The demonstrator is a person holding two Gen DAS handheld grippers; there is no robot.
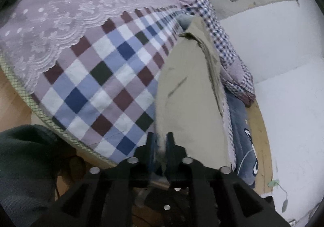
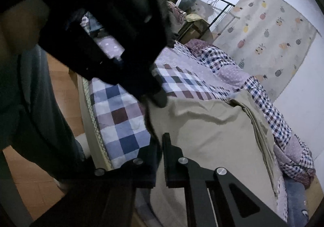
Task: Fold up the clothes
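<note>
Garment (image 1: 188,93) on the bed sheet (image 1: 105,77) running ahead from the left gripper (image 1: 161,142), lace cover (image 1: 60,12) far left, rumpled quilt (image 1: 232,61) right, wall (image 1: 283,44) beyond.

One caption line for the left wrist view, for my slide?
Left gripper clamps the beige garment over a checked bedsheet.

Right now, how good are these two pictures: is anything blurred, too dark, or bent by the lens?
Left wrist view: evenly lit; the bed edge curves from fisheye distortion; the khaki garment is slightly motion-blurred near the left gripper. Right wrist view: dimmer; the left gripper fills the upper left as a dark, unfocused mass; the right gripper and the pineapple curtain are sharper.
</note>
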